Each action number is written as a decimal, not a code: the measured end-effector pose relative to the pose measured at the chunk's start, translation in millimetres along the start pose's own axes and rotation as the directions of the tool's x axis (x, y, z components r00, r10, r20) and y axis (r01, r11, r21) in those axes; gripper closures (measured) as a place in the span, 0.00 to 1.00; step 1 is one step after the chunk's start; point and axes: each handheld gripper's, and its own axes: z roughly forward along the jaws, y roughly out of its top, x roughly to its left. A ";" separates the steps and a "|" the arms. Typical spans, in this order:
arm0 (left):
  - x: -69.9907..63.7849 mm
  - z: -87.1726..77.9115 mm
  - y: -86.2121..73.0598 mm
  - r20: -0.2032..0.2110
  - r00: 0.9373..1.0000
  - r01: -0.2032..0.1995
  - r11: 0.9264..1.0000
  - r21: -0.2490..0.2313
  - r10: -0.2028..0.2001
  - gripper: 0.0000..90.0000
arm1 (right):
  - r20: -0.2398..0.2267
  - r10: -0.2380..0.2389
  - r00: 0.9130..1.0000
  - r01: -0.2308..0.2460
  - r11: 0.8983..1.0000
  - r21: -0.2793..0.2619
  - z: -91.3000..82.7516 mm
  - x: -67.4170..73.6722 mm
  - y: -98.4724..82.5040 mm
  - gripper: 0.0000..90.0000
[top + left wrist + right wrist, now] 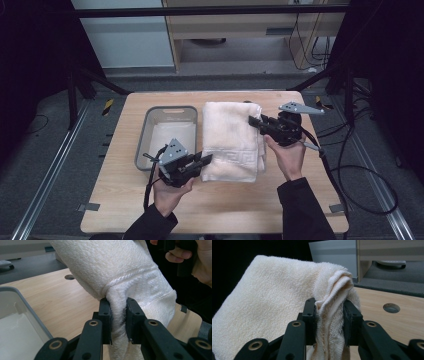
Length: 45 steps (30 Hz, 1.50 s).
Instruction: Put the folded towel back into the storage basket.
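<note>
Folded towel (232,140) sits on the tabletop (125,200) beside the bin (145,131). Left gripper (206,160) and right gripper (254,121) each pinch opposite corners so it lifts evenly, without sagging.

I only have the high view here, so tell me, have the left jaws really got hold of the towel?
Observer: Yes. In the left gripper view the left gripper pinches a bunched fold of the towel between both jaws.
Operator: And the right side?
Observer: The right gripper is clamped on a stack of the towel's folded edges, seen in the right gripper view.
Operator: Anything beside the left jaws?
Observer: The grey bin stands to the left in the left gripper view, with something white lying flat in it.
</note>
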 end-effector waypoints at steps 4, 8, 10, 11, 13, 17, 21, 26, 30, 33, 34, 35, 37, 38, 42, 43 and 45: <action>3.6 -4.3 4.9 -0.004 1.000 0.002 1.000 -0.012 -0.002 0.85 | -0.001 -0.012 1.000 0.012 1.000 -0.007 2.1 3.9 7.4 0.76; 6.8 -8.1 8.9 -0.012 1.000 0.003 1.000 -0.026 -0.003 0.85 | -0.003 -0.024 1.000 0.024 1.000 -0.018 4.3 7.7 14.4 0.76; 8.5 -10.0 10.7 -0.017 1.000 0.000 1.000 -0.031 -0.001 0.85 | 0.000 -0.031 1.000 0.031 0.999 -0.023 5.8 10.3 18.2 0.76; 9.5 -10.8 11.4 -0.017 1.000 0.002 0.999 -0.035 -0.002 0.85 | 0.000 -0.033 0.999 0.033 0.999 -0.026 6.7 11.5 19.5 0.76; 11.7 -13.0 12.9 -0.023 1.000 0.003 0.999 -0.041 -0.004 0.85 | 0.000 -0.034 0.999 0.034 0.999 -0.029 8.4 13.2 21.6 0.76; 16.8 -18.3 15.0 -0.030 1.000 0.007 0.998 -0.056 -0.009 0.85 | -0.011 -0.032 0.999 0.032 0.999 -0.033 13.3 16.3 26.1 0.76; 20.5 -22.9 16.3 -0.039 0.999 0.009 0.998 -0.063 -0.011 0.85 | -0.013 -0.043 0.999 0.042 0.998 -0.037 17.9 21.5 31.2 0.76; 27.0 -30.6 17.6 -0.050 0.999 0.015 0.997 -0.080 -0.019 0.85 | -0.020 -0.051 0.999 0.050 0.998 -0.045 24.0 28.4 37.3 0.76; 31.7 -36.8 17.0 -0.062 0.998 0.015 0.996 -0.086 -0.020 0.85 | -0.025 -0.058 0.998 0.057 0.997 -0.046 30.1 34.0 40.5 0.76; 35.5 -41.1 15.9 -0.069 0.997 0.020 0.996 -0.092 -0.026 0.85 | -0.028 -0.066 0.997 0.065 0.997 -0.047 35.3 38.9 42.4 0.76; 37.0 -43.0 15.5 -0.073 0.997 0.023 0.995 -0.094 -0.030 0.85 | -0.030 -0.066 0.997 0.064 0.997 -0.049 36.9 40.4 42.8 0.76; 38.0 -44.2 15.2 -0.074 0.997 0.024 0.995 -0.096 -0.031 0.85 | -0.031 -0.071 0.997 0.070 0.996 -0.050 39.1 42.3 43.5 0.76; 40.7 -47.4 14.4 -0.080 0.996 0.028 0.994 -0.102 -0.036 0.85 | -0.033 -0.072 0.997 0.071 0.996 -0.050 41.8 45.0 44.5 0.76; 41.9 -48.6 14.3 -0.082 0.996 0.027 0.994 -0.104 -0.036 0.85 | -0.035 -0.073 0.997 0.071 0.996 -0.051 43.3 47.1 45.4 0.76; 48.0 -55.8 13.2 -0.098 0.994 0.035 0.993 -0.114 -0.046 0.85 | -0.039 -0.083 0.996 0.080 0.995 -0.062 50.4 54.5 48.2 0.76; 48.9 -56.9 12.8 -0.101 0.994 0.036 0.993 -0.117 -0.048 0.85 | -0.038 -0.084 0.996 0.081 0.995 -0.061 52.3 56.3 48.8 0.76; 51.3 -59.7 12.1 -0.110 0.993 0.036 0.992 -0.119 -0.050 0.85 | -0.042 -0.087 0.995 0.085 0.995 -0.061 56.0 59.1 49.9 0.76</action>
